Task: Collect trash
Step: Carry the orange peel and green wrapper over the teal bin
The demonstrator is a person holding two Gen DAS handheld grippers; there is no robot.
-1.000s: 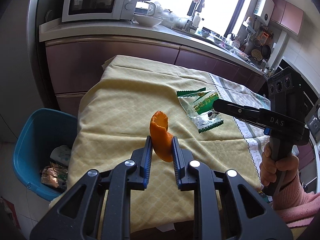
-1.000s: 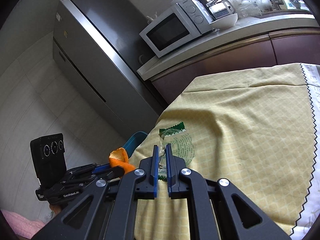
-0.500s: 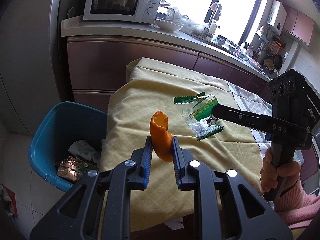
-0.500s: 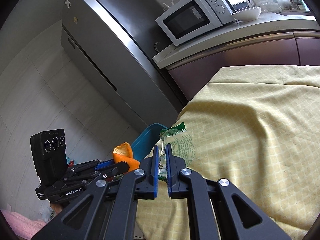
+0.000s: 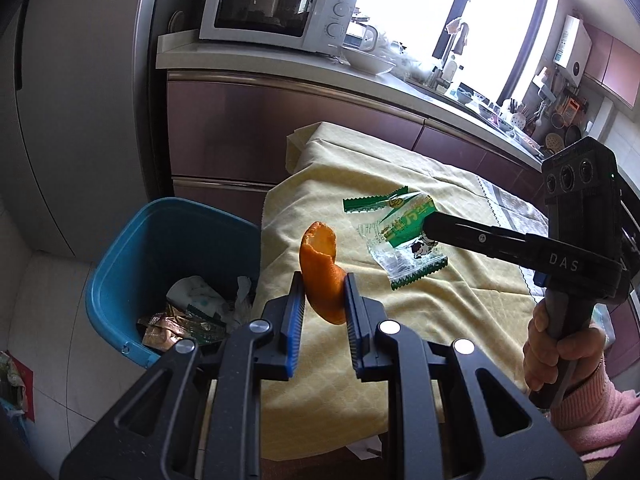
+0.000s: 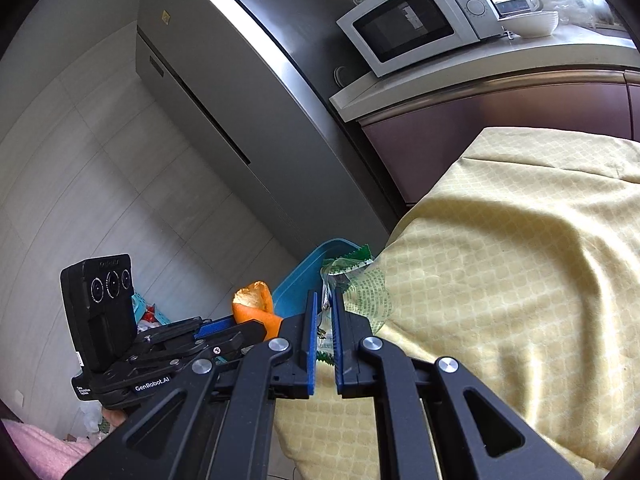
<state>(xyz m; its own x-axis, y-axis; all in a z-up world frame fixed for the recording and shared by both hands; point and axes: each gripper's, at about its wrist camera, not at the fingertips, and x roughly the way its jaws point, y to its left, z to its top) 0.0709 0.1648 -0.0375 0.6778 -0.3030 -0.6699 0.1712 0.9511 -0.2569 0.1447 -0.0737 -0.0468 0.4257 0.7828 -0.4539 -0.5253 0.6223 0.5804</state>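
My left gripper [image 5: 322, 280] is shut on a curled orange peel [image 5: 320, 264] and holds it above the table's left edge, just right of the blue trash bin [image 5: 132, 248]. The peel also shows in the right wrist view [image 6: 256, 304]. My right gripper [image 6: 323, 298] is shut on a clear and green snack wrapper [image 6: 360, 284], held in the air over the yellow tablecloth [image 6: 500, 272]. In the left wrist view the right gripper [image 5: 430, 220] and the wrapper [image 5: 400, 236] are right of the peel. The bin rim shows behind the wrapper [image 6: 308, 268].
The bin holds crumpled paper and foil wrappers [image 5: 188, 312]. A kitchen counter [image 5: 280, 68] with a microwave [image 5: 272, 10] runs behind the table. A grey fridge [image 6: 240, 100] stands left of the counter. Tiled floor [image 5: 48, 320] lies around the bin.
Both grippers have moved left toward the bin with their loads. The bin now shows more fully in the left wrist view, and its rim has come into the right wrist view.
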